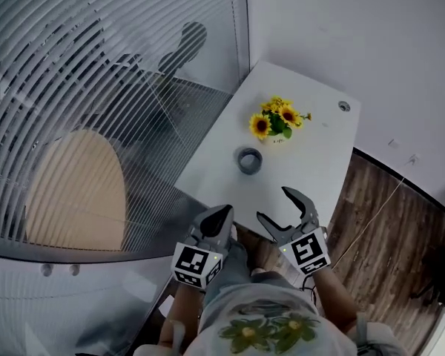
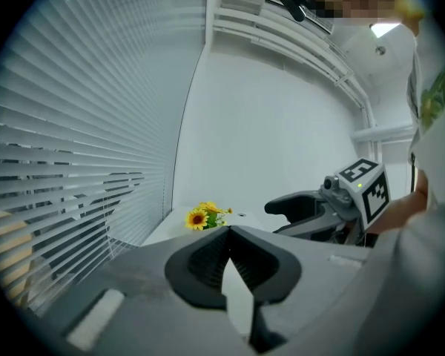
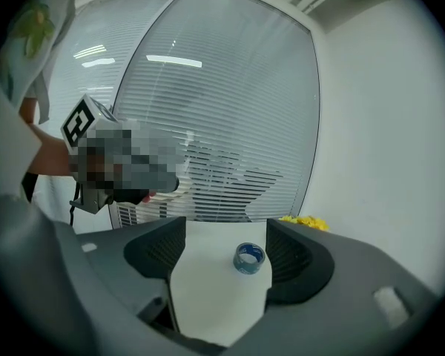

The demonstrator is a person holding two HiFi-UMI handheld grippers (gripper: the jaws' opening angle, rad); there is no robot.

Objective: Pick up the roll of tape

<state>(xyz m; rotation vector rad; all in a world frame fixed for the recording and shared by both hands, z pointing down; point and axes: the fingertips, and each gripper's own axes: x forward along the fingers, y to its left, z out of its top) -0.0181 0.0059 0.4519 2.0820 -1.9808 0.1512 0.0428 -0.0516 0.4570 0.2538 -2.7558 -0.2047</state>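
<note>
Task status: not begun; nothing is touching the tape (image 1: 249, 160).

The tape lies flat on the white table (image 1: 315, 162), near its middle. It is just on the near side of the flowers (image 1: 277, 120) and apart from them.

Right tongs (image 1: 274, 205): spread wide and empty, held at the table's near edge. In the right gripper view the tape (image 3: 249, 258) sits ahead on the table. It is framed between the jaws, closer to the right-hand one, and not yet enclosed.

Left tongs (image 1: 221, 215): pressed together with nothing between them, held by the table's near edge. The left gripper view confirms that the jaws meet.

Done: the right tongs stand open and roughly lined up with the tape.

Outstanding: advance and lower over the tape, close on its wall, and lift.

Assessment: the right tongs look the likelier to make the pick.
</note>
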